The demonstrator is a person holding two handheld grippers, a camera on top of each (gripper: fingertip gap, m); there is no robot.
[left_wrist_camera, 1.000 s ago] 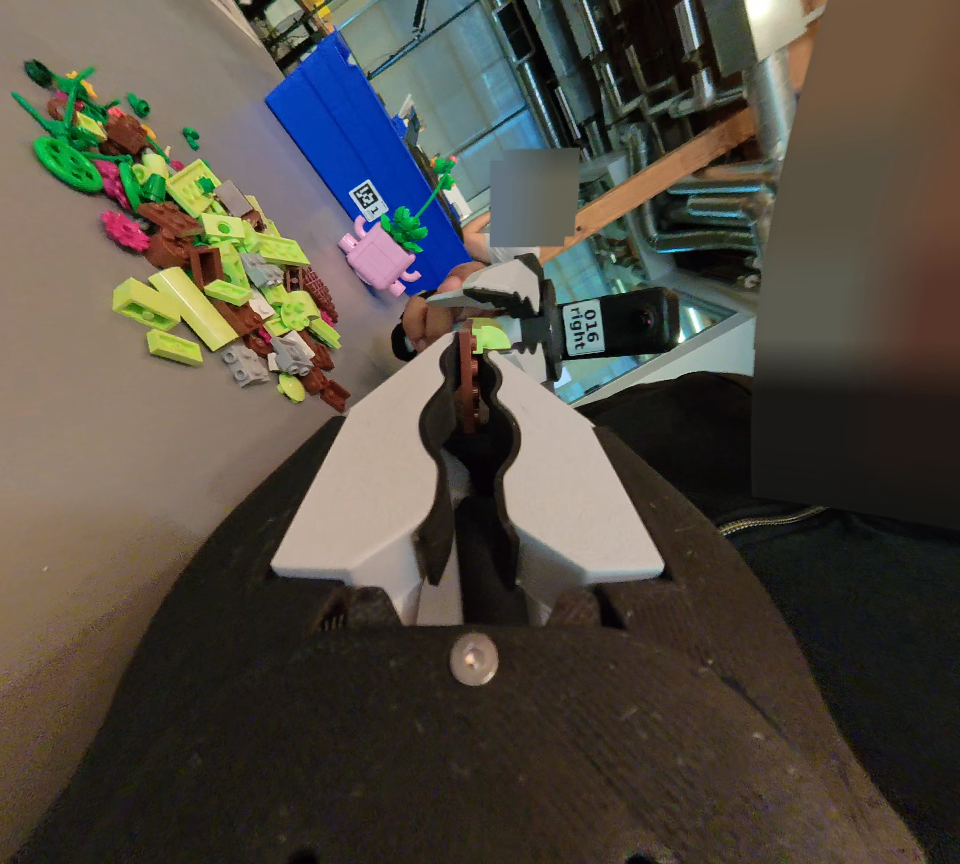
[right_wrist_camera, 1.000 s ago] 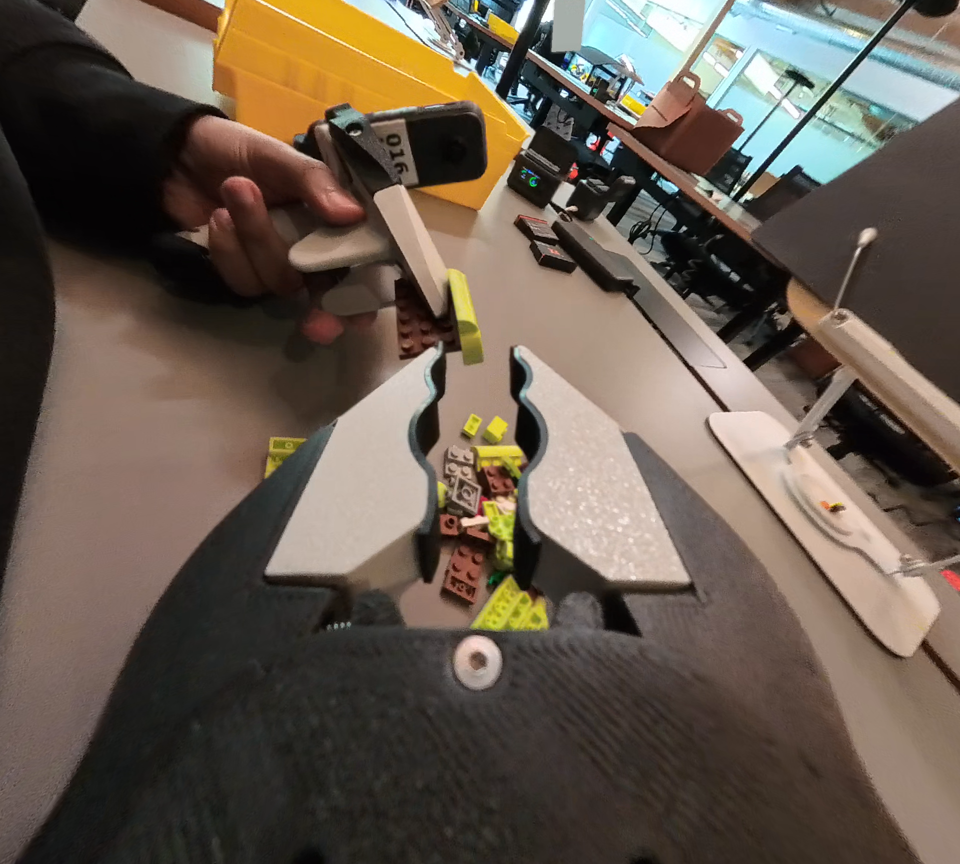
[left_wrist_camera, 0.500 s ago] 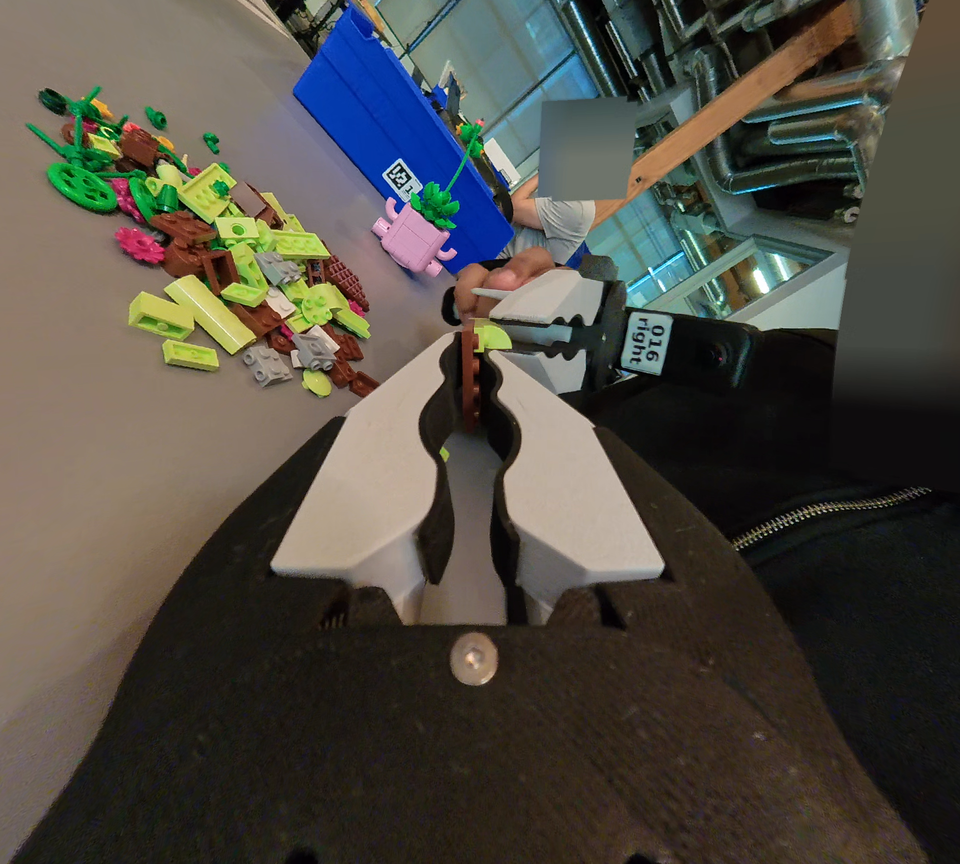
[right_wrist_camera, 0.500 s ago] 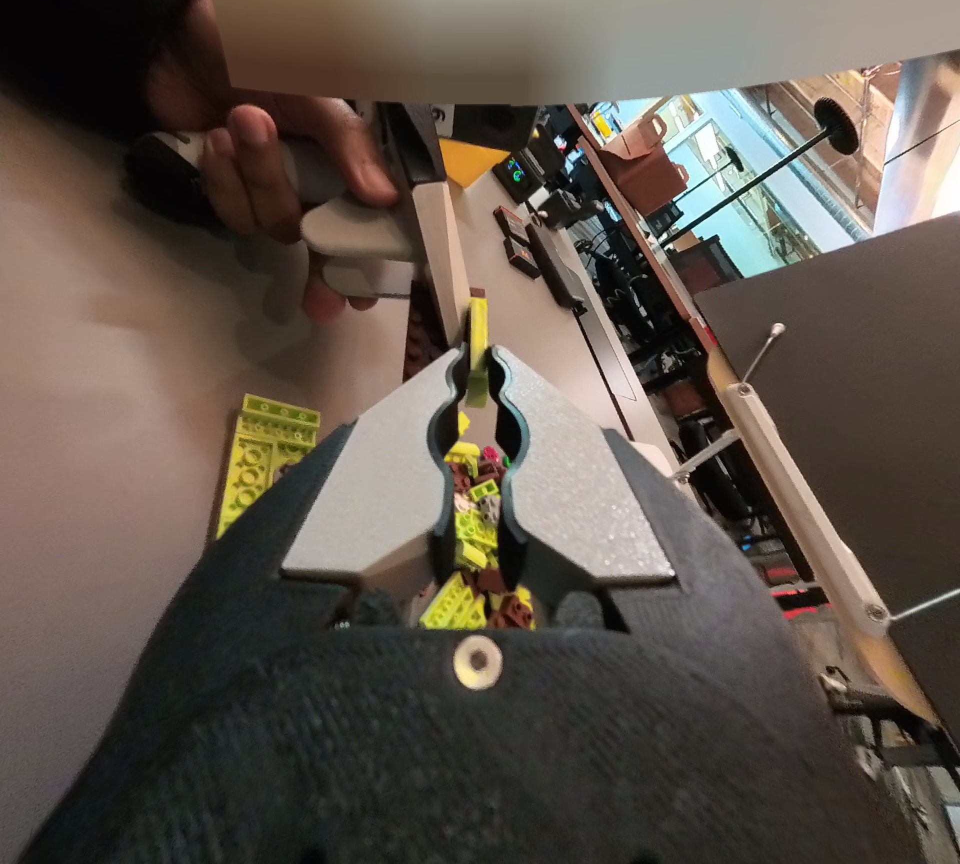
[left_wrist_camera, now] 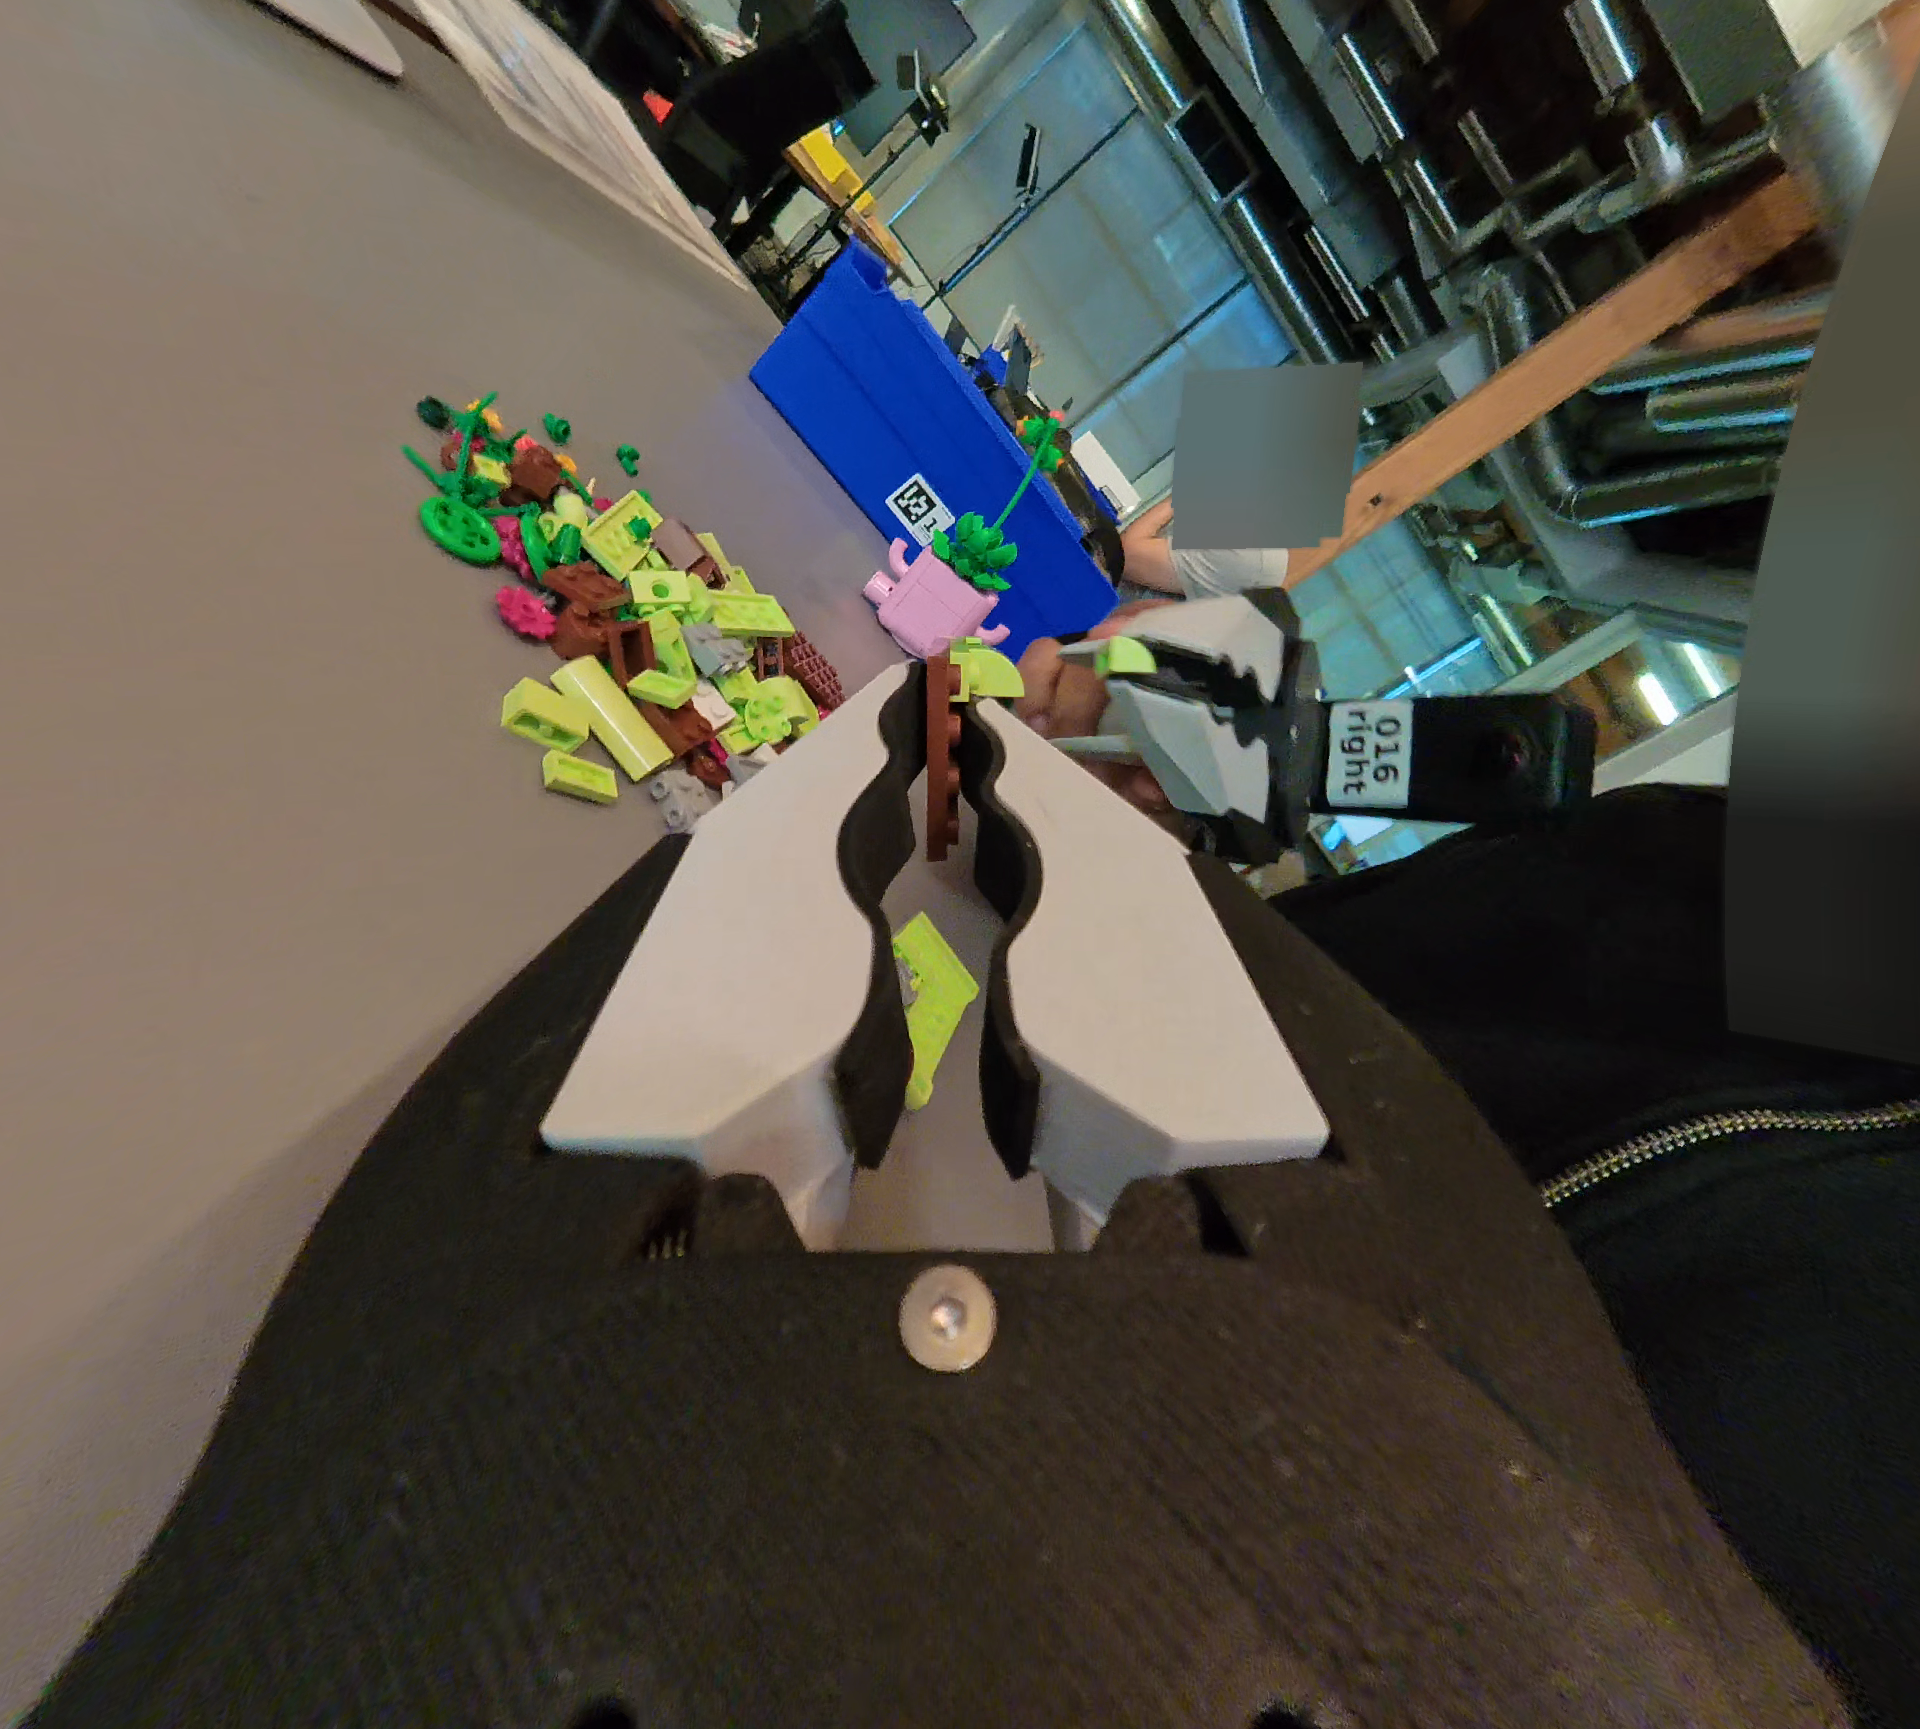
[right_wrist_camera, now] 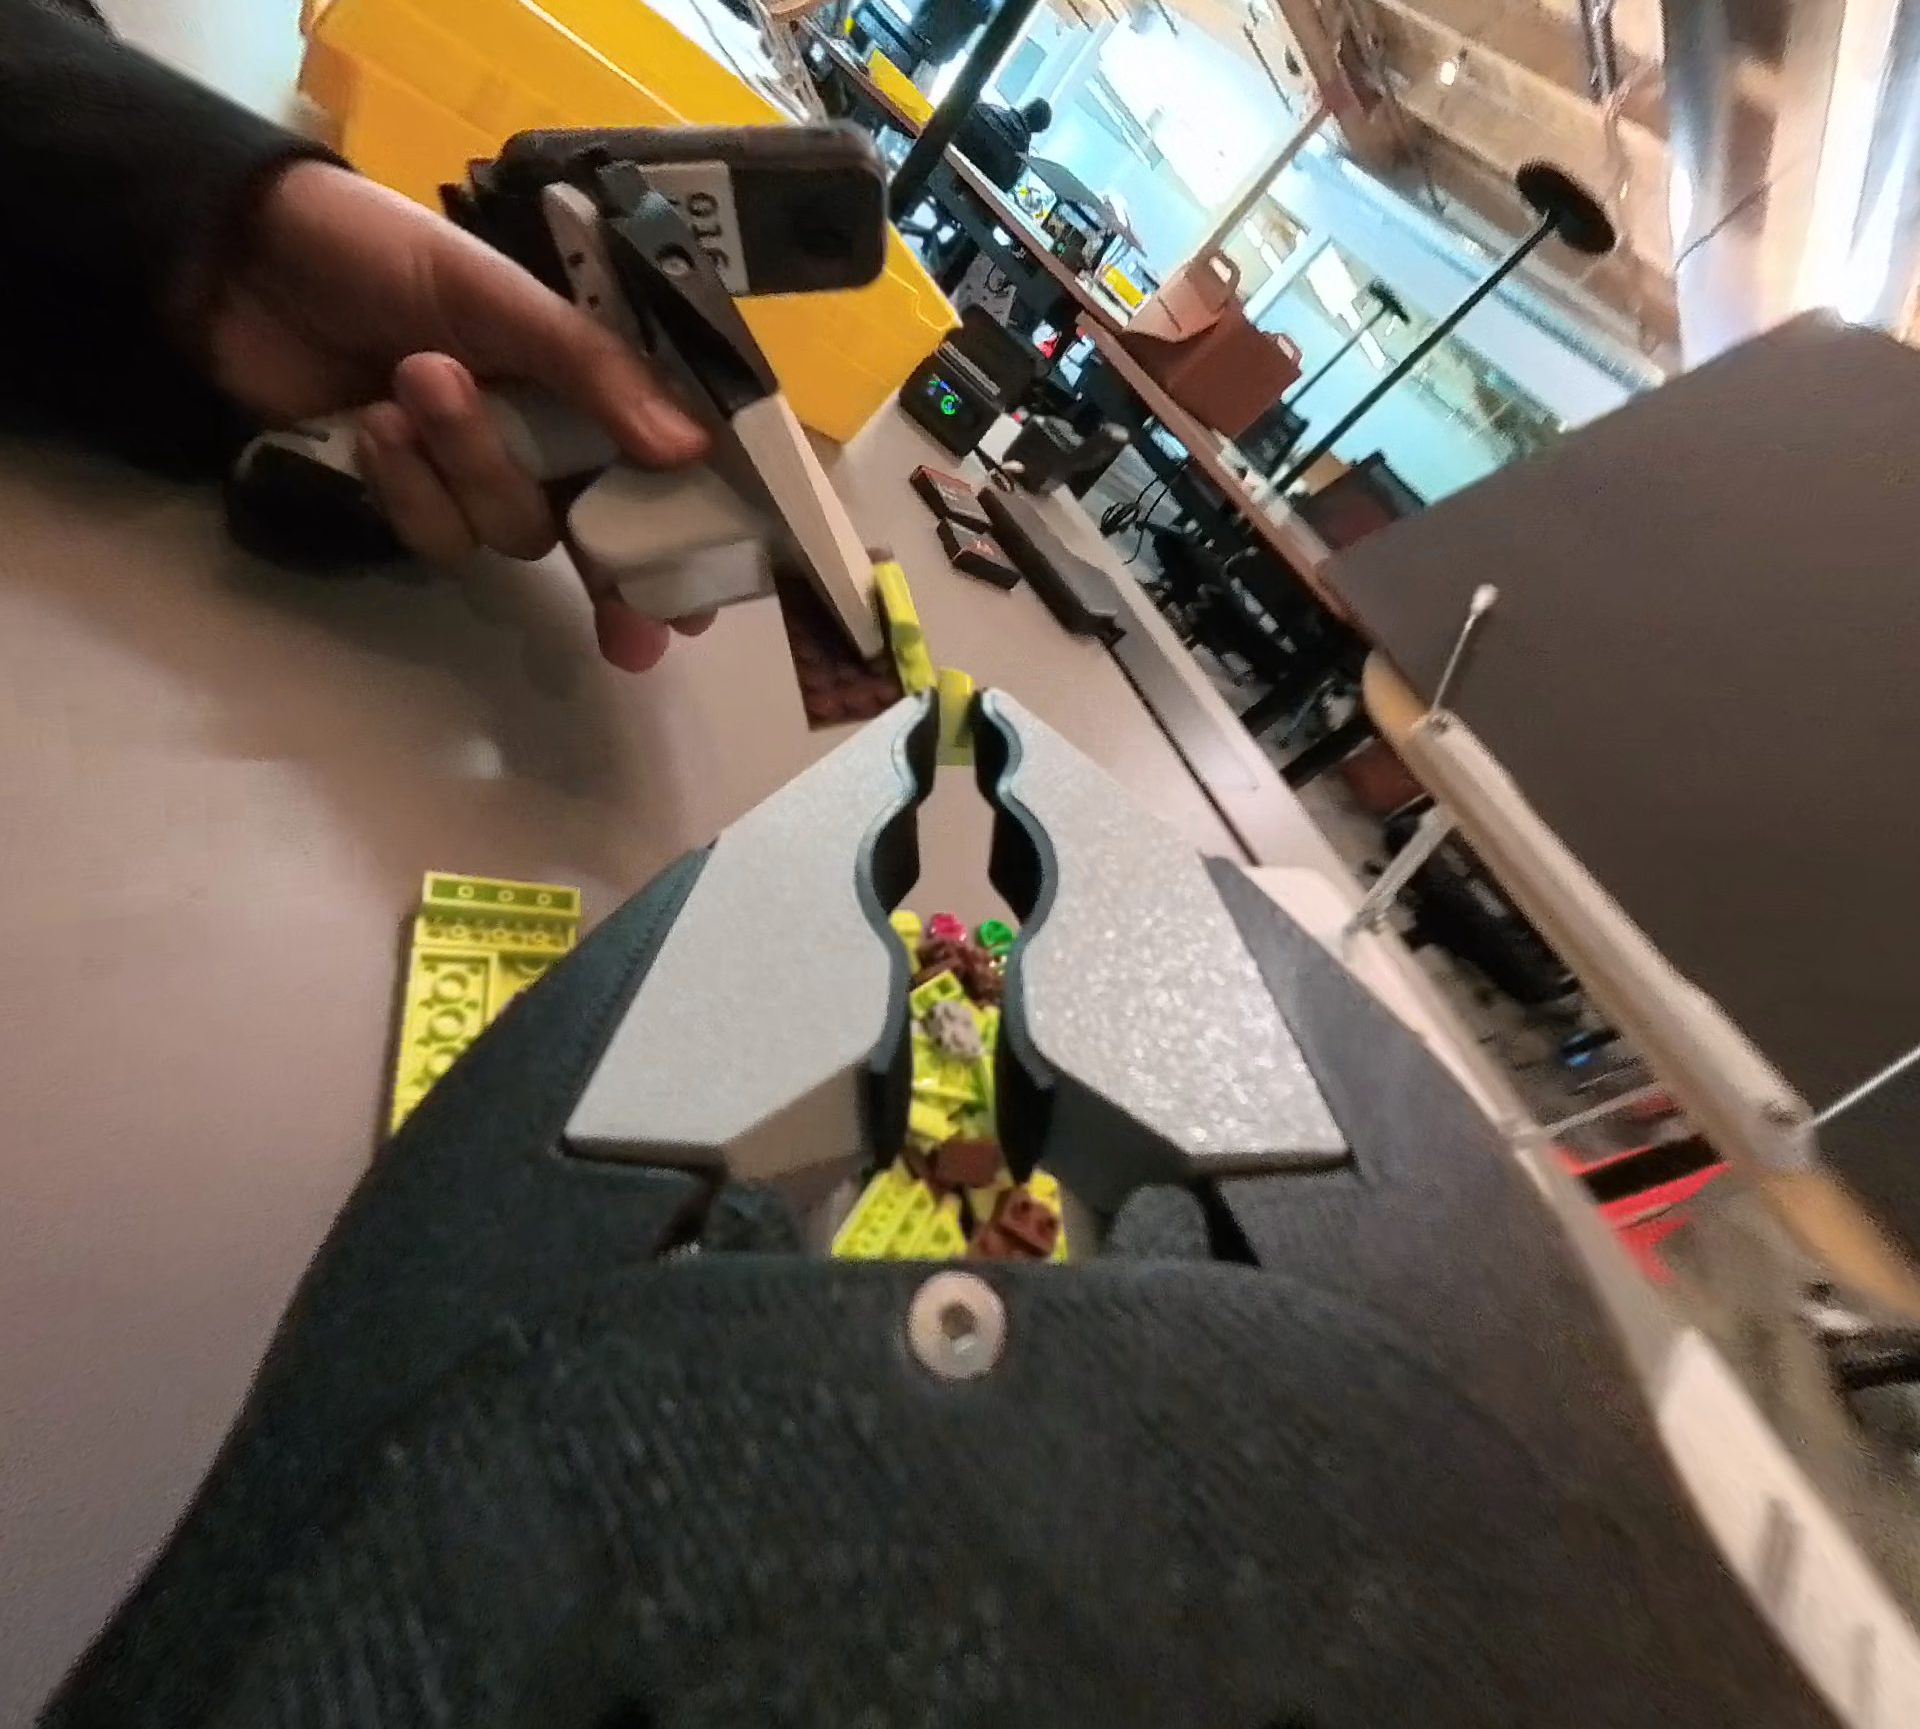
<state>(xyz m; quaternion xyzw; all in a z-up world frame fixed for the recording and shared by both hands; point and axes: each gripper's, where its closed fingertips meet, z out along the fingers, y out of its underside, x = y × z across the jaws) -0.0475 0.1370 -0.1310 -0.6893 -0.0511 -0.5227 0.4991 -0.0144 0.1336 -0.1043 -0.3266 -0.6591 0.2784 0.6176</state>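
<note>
While both grippers hover above the grey table [left_wrist_camera: 208, 536], the left gripper [left_wrist_camera: 948, 692] has its jaws closed to a narrow gap on a brown plate [left_wrist_camera: 940, 765], held on edge, with a lime curved piece [left_wrist_camera: 987, 671] stuck on the plate's far end. Just beside that piece, the right gripper [left_wrist_camera: 1086, 697] points toward it (a person's hand grips its handle), its jaws nearly closed on a second small lime piece [left_wrist_camera: 1122, 659] at the tips; the two lime pieces stand slightly apart. Left of the brown plate lies a loose pile of bricks [left_wrist_camera: 644, 630], lime, brown, grey and green, on the table. Beyond the plate stands a pink pot with a green plant [left_wrist_camera: 935, 599], and behind that a blue bin [left_wrist_camera: 883, 432]. Below the plate, between the left gripper's fingers [left_wrist_camera: 790, 900], a flat lime plate [left_wrist_camera: 935, 993] rests on the table. Seen from the right wrist, yellow bins [right_wrist_camera: 582, 79] stand behind the left gripper.
</note>
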